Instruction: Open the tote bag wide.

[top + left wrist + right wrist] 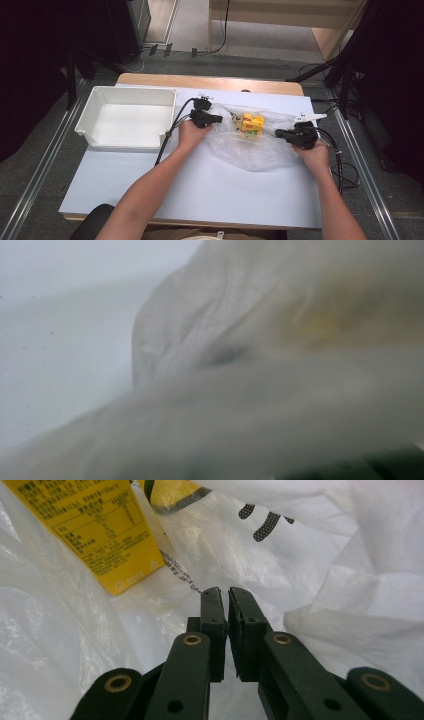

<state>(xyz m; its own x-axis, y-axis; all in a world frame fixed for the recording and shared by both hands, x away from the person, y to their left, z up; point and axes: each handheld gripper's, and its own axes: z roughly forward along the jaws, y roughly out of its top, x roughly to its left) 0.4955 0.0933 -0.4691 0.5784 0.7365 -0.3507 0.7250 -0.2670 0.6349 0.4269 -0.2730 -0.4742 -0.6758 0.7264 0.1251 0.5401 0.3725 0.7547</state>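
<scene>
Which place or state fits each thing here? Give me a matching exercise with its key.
Things:
1. white bin
2. yellow carton
3. left gripper
4. right gripper

Places or states:
A. at the plastic bag's right edge, jaws shut
B. inside the clear bag
C. at the bag's left edge
D. on the table's left side, nothing inside

Pairs: 1-D, 2-B, 3-C, 4-A
</scene>
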